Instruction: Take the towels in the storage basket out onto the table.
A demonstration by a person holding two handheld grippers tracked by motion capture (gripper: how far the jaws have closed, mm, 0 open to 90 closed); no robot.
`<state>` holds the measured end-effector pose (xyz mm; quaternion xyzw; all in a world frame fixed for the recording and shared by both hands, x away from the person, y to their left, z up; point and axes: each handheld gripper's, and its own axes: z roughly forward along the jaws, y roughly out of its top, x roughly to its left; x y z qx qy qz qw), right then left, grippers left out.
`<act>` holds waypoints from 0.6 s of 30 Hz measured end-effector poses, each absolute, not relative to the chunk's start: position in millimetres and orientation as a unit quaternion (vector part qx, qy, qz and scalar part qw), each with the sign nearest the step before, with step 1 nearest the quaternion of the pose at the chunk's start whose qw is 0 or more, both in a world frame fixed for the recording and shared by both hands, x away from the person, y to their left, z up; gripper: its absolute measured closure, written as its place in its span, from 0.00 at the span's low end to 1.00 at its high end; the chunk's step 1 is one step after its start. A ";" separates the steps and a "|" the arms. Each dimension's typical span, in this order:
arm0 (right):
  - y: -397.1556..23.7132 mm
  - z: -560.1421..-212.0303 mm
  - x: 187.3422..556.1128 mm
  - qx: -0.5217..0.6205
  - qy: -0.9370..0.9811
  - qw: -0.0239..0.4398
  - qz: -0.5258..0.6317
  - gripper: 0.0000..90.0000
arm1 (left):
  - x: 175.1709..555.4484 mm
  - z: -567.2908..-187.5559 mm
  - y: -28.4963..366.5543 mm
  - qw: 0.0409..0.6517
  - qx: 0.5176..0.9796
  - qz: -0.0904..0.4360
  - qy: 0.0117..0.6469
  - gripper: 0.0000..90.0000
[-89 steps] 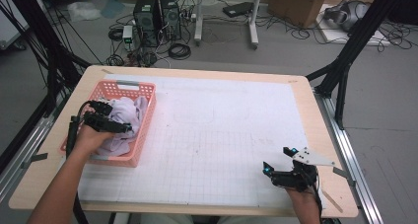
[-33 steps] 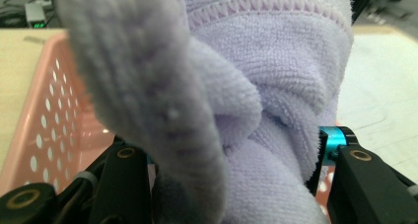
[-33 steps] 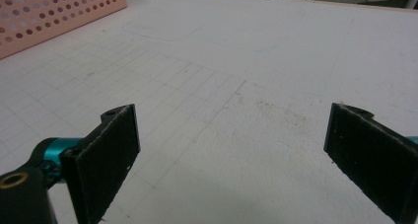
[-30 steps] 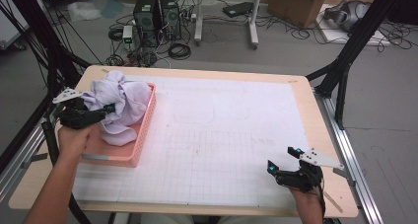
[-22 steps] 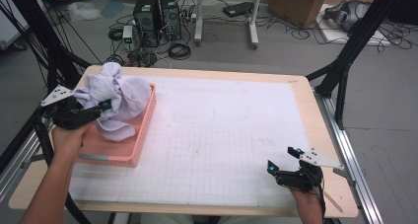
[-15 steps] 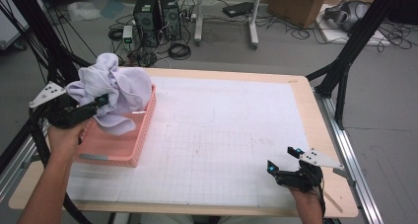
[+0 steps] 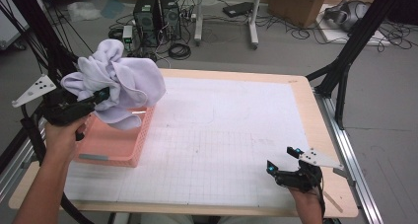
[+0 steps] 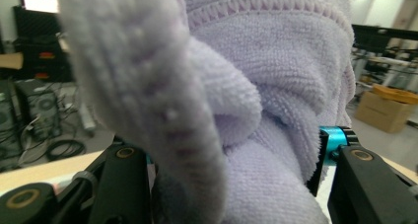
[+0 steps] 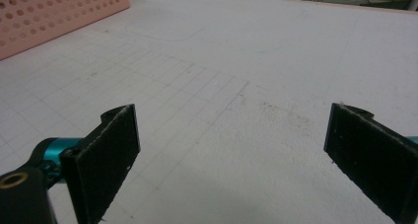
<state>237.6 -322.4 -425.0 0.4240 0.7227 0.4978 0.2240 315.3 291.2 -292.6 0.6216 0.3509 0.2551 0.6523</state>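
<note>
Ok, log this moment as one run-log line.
left tool: shut on lavender towel, held above pink basket | right tool: open, empty, low over gridded mat

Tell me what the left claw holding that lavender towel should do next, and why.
Probably carry it sideways over the bare white mat. The left claw is clamped on the bunched lavender towel, whose lowest folds hang over the pink basket, and the right claw waits open, low over the mat.
</note>
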 end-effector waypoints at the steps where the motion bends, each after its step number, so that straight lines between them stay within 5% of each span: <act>1: -322.4 -425.0 237.6 0.424 0.723 0.224 0.498 0.06 | 315.1 -291.1 289.1 0.655 0.623 0.251 0.346 0.55; 18: -322.8 -425.1 237.7 0.429 0.721 0.224 0.495 0.06 | 315.5 -283.7 228.4 0.677 0.651 0.207 0.273 0.55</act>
